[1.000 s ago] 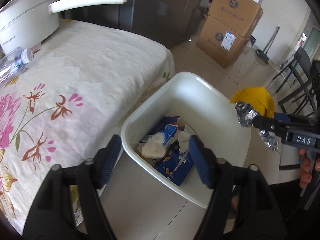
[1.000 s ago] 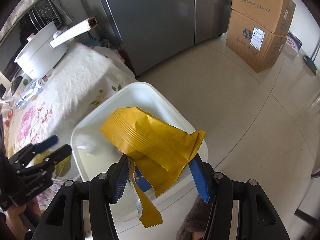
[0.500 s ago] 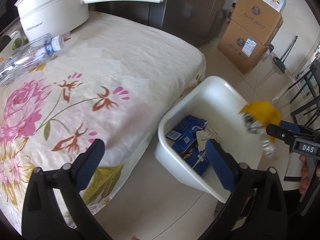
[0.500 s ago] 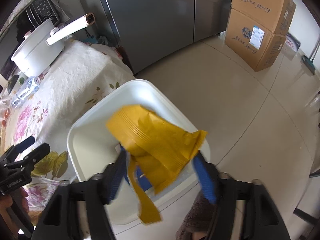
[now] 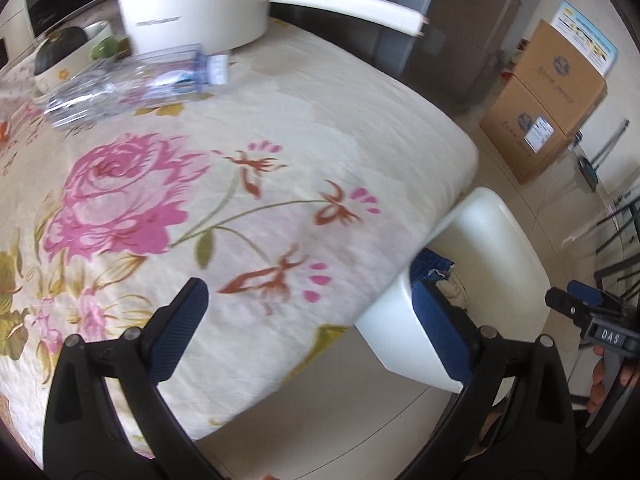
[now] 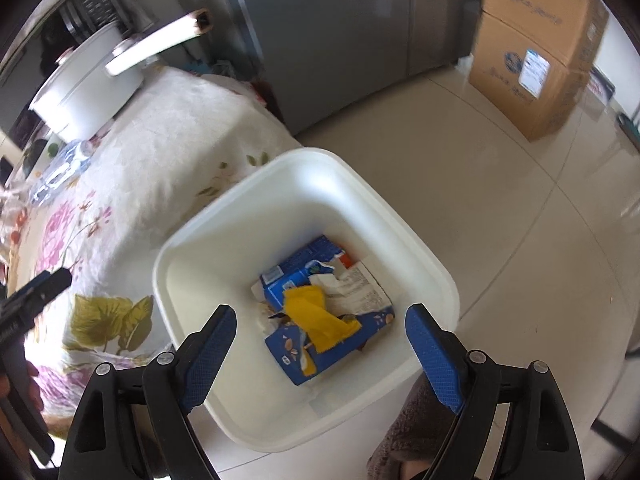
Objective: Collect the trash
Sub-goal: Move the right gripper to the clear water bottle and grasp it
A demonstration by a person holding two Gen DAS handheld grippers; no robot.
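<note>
The white trash bin (image 6: 224,208) stands on the floor against the table's corner. In it lie blue cartons (image 6: 296,276), white paper and a yellow snack wrapper (image 6: 316,316). My right gripper (image 6: 320,310) hangs open above the bin, with nothing between its fingers. My left gripper (image 5: 308,286) is open and empty over the edge of the flowered tablecloth (image 5: 280,160), with the bin (image 5: 484,192) to its right. A clear plastic bottle (image 5: 132,80) lies on its side at the far left of the table.
A white pot (image 5: 192,4) with a long handle stands behind the bottle, beside a bowl of fruit. Stacked cardboard boxes (image 6: 532,48) sit on the tiled floor by the grey fridge (image 6: 340,40). Dark chair legs (image 5: 620,232) show at the right.
The right gripper opened and the yellow wrapper fell into the bin. The left gripper opened wide and swung left from above the bin to over the tablecloth.
</note>
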